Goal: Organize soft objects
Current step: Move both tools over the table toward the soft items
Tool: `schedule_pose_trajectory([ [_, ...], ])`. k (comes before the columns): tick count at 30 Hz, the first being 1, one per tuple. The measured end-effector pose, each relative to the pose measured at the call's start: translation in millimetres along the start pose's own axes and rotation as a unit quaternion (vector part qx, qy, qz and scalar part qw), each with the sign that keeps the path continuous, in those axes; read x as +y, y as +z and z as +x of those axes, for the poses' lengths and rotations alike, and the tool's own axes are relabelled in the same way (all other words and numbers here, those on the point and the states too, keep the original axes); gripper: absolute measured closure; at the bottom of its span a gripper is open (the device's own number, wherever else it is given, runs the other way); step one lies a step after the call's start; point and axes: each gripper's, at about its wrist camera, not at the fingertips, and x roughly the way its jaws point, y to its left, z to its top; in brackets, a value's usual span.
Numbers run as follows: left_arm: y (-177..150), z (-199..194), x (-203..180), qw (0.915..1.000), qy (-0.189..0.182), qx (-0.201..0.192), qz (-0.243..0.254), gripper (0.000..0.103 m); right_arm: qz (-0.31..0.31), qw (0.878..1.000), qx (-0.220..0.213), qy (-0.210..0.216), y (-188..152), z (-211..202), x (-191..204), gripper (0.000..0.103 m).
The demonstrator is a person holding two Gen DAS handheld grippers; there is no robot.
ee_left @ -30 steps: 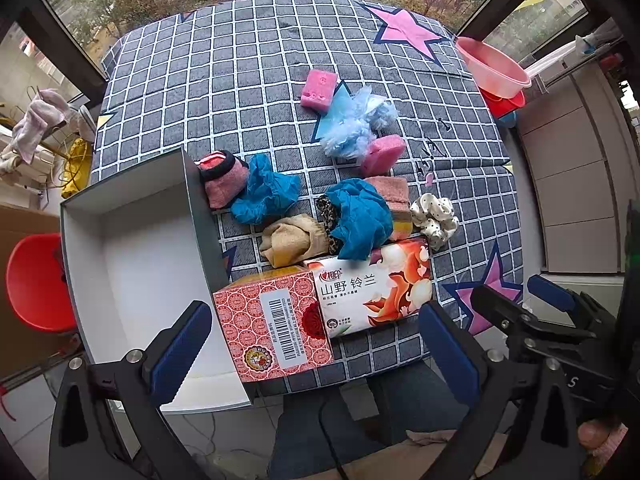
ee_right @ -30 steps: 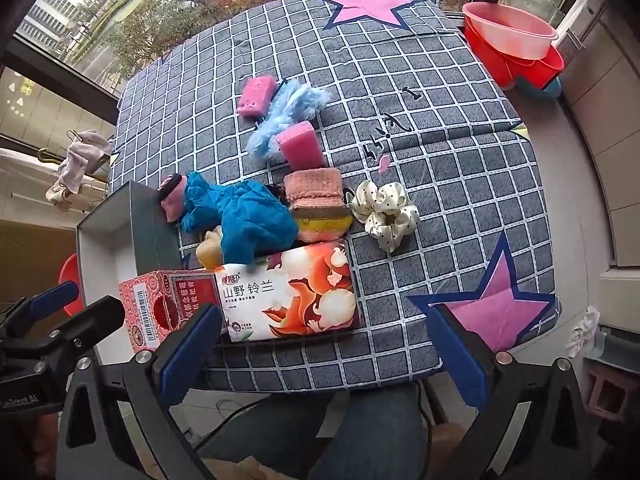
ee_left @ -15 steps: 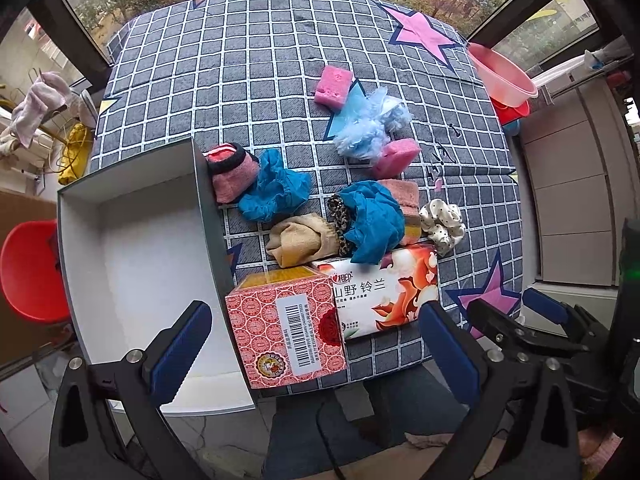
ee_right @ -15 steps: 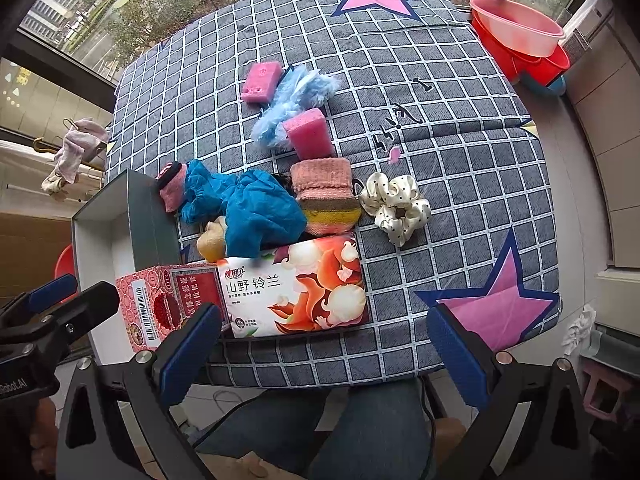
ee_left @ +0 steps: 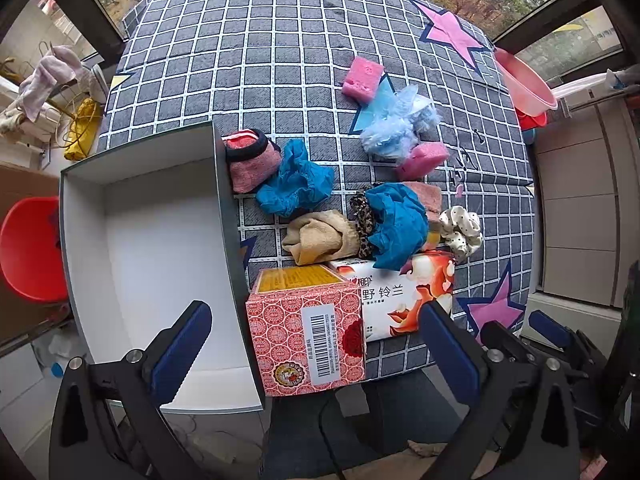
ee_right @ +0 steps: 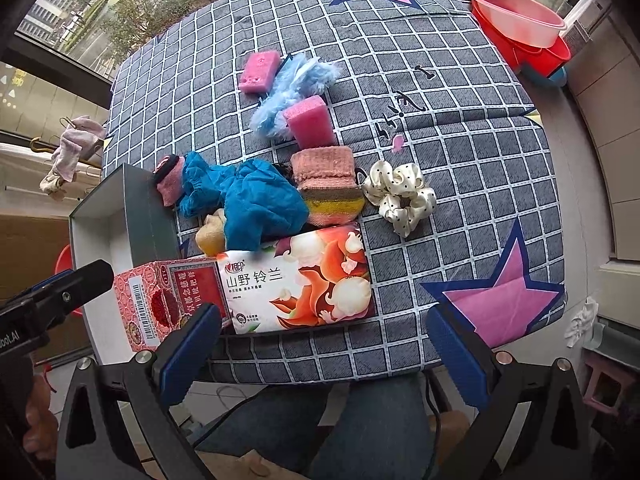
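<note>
An empty white box (ee_left: 160, 248) stands at the table's left edge; it also shows in the right wrist view (ee_right: 104, 240). Soft things lie beside it: a pink sock (ee_left: 252, 160), blue cloths (ee_left: 296, 184) (ee_left: 396, 220), a tan cloth (ee_left: 316, 236), a spotted white scrunchie (ee_left: 460, 230) (ee_right: 400, 196), pink sponges (ee_left: 362, 78) (ee_left: 422, 158), a pale blue fluffy piece (ee_left: 394, 128). My left gripper (ee_left: 312, 348) is open and empty, above a red carton (ee_left: 308, 332). My right gripper (ee_right: 324, 352) is open and empty, above a tissue pack (ee_right: 300, 280).
The table (ee_left: 260, 60) has a grey checked cloth with pink stars. Pink and red basins (ee_right: 520, 28) stand off the far right corner. A red stool (ee_left: 28, 248) sits left of the box. The table's front edge lies just under both grippers.
Both grippers have moved forward toward the table, so the carton, tissue pack and box appear closer. Nothing on the table has moved. Both grippers stay open.
</note>
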Motion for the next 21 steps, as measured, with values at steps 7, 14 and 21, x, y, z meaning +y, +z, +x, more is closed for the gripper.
schedule_pose_trajectory([
  [7, 5.9, 1.7, -5.2, 1.0, -0.008, 0.002, 0.001, 0.0, -0.007, 1.0, 0.005, 0.003, 7.7, 2.2, -1.0, 0.0],
  [14, 27.6, -7.0, 0.2, 0.9997, 0.013, -0.021, -0.01, 0.0, -0.016, 1.0, 0.016, 0.008, 15.6, 8.1, -3.0, 0.0],
  [21, 50.8, -22.8, 1.2, 0.998, 0.015, -0.055, -0.029, 0.0, -0.014, 1.0, 0.023, 0.011, 28.4, 11.8, -13.3, 0.0],
])
